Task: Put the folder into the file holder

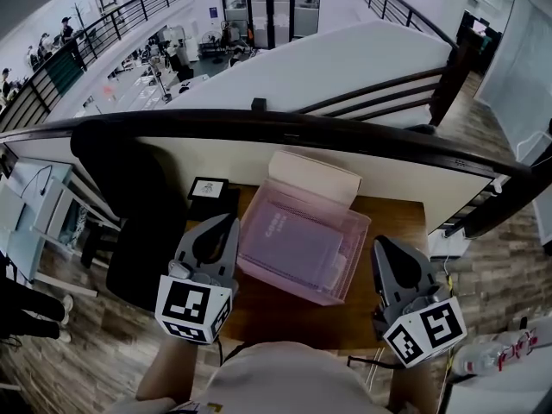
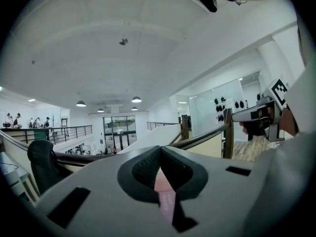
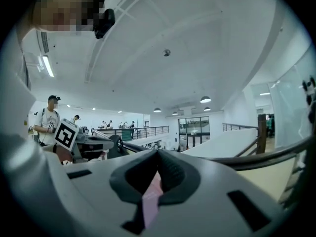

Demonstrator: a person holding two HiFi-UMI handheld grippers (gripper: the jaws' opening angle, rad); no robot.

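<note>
Centrally, brown wooden worktop (image 1: 285,313) bearing one translucent pink plastic file holder (image 1: 359,231), lying flat; one flat mauve folder (image 1: 293,244) inside it. Left gripper (image 1: 228,221) just beside the holder's left wall, right gripper (image 1: 379,244) near its right corner; both sets of jaws closed, empty.

The table (image 1: 285,317) is brown wood, smooth with a soft shine. The folder (image 1: 297,244) is smooth, pink, see-through plastic. The left hand-held gripper (image 2: 159,154) and the right hand-held gripper (image 3: 157,157) are grey matt plastic. The left one's pads (image 2: 143,169) look dark and bumpy. The floor (image 1: 500,266) is wood planks.
</note>
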